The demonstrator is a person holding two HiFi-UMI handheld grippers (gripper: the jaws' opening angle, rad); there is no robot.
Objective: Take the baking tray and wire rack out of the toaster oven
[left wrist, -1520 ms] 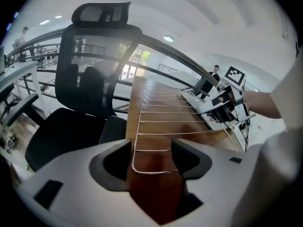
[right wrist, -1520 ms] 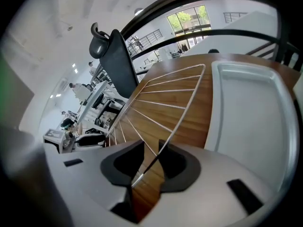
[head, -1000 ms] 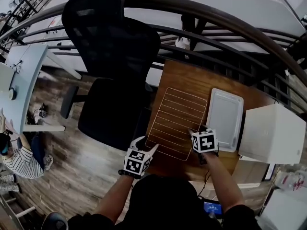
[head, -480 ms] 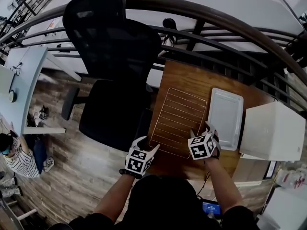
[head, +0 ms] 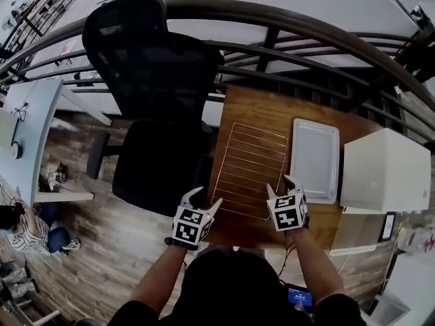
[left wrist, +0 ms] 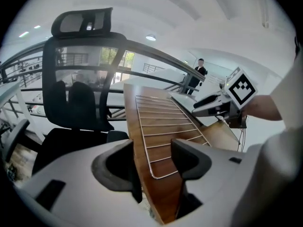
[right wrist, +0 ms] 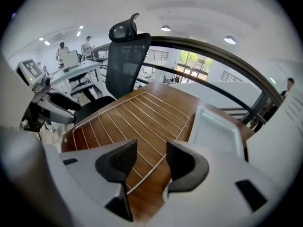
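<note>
Head view, looking steeply down: wire rack (head: 248, 172) flat on the wooden desk (head: 272, 111) at left, baking tray (head: 315, 158) just beside it at right, both outside the white toaster oven (head: 386, 172) at the desk's right end. Left gripper (head: 205, 197) above the rack's near-left corner, jaws apart, nothing between them. Right gripper (head: 281, 184) above the near-right corner, near the tray's near end; jaws just been closing, yet apart and holding nothing. Left gripper view: rack corner below the gap, untouched. Right gripper view: rack edge and tray beneath the parted jaws, clear of both. Black office chair (head: 156, 80) off the desk's left side.
</note>
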